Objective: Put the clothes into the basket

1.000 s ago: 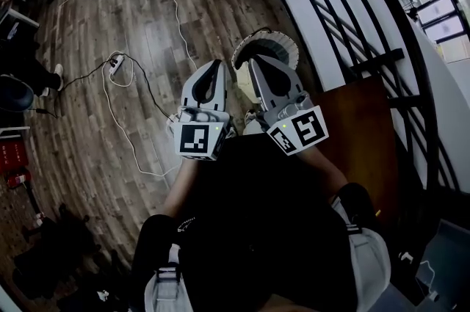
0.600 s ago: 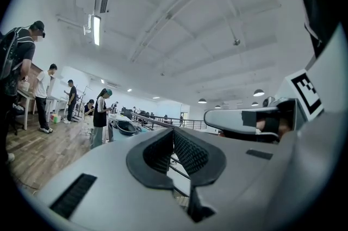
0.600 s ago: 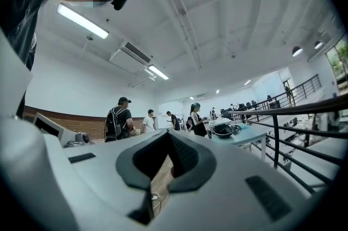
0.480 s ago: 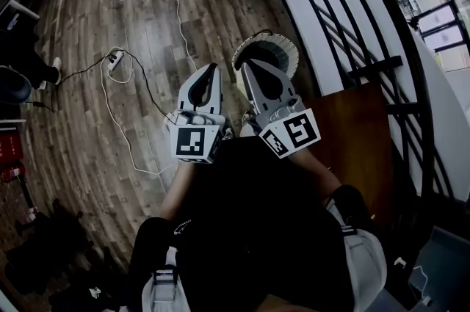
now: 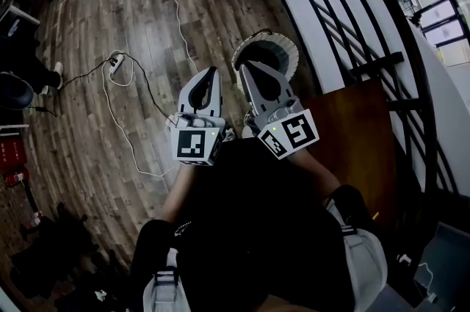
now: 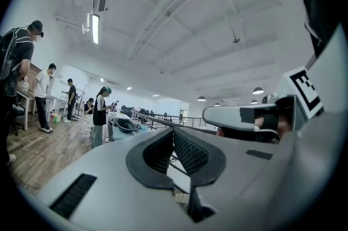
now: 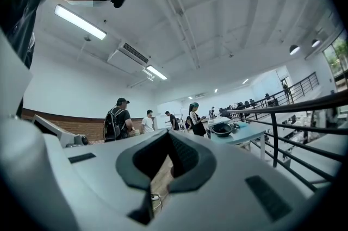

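Left gripper (image 5: 214, 71) and right gripper (image 5: 241, 65) sit side by side at frame centre, fingers closed on nothing, the round pale ribbed basket (image 5: 266, 53) standing on the wood floor (image 5: 110, 9) just beyond the right gripper's tips; clothes not identifiable.

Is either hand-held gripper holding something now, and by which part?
Nothing is held. The left hand-held gripper and the right hand-held gripper are both shut and empty.
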Demonstrator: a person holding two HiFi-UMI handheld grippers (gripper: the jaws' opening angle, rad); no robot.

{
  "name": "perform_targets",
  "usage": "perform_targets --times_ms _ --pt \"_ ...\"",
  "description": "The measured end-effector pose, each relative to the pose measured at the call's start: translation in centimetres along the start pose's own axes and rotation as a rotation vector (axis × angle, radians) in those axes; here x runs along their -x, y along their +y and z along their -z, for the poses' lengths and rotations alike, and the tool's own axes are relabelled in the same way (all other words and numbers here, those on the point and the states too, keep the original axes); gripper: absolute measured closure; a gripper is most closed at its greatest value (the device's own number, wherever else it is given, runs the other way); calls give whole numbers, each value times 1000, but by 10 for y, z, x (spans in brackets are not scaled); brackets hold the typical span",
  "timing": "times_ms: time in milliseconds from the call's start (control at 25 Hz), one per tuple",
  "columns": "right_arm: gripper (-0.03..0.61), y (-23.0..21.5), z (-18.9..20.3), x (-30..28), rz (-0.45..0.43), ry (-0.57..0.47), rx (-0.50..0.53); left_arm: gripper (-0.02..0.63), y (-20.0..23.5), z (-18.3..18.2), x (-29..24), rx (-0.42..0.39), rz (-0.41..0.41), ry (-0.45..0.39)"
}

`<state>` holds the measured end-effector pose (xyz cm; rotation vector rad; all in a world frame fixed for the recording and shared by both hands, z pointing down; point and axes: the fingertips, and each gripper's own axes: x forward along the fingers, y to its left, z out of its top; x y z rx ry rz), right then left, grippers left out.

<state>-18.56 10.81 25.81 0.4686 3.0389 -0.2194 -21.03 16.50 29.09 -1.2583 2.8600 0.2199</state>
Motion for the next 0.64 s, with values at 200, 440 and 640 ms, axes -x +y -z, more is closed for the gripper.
perform_targets --times_ms 200,440,640 --pt "571 -8 -3 11 28 -1 4 600 -16 1 -6 6 36 3" --pt "571 -19 -5 26 70 0 14 600 -35 7 -12 12 81 14" --pt "570 -33 -5 38 101 7 4 600 -51 8 -20 10 110 18"
